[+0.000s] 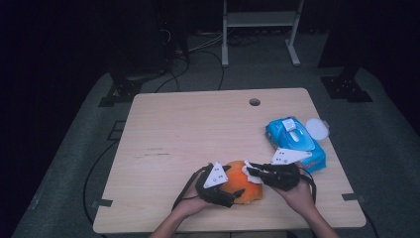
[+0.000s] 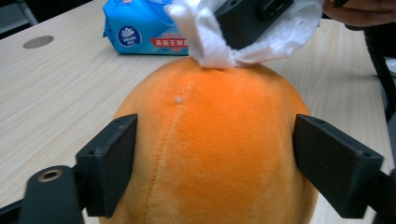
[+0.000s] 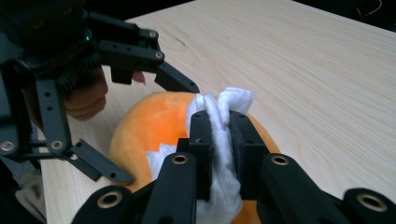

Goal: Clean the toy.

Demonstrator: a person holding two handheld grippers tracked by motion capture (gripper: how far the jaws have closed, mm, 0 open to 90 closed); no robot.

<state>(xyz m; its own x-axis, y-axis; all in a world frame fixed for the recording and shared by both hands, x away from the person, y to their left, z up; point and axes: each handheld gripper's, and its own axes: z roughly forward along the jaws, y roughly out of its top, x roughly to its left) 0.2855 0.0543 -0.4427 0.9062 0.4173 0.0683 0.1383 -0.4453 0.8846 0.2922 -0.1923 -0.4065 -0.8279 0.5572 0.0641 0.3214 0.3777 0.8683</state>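
- The round orange plush toy (image 1: 242,189) lay on the pale wooden table (image 1: 188,134), at its near edge, right of centre;
- The left tool (image 2: 212,163) straddled the toy, jaws spread on either side; contact could not be told;
- The right tool (image 3: 219,154) was pressed together on a white tissue (image 3: 219,140), touching the toy's top;
- A blue wipes packet (image 1: 296,144) lay far right.
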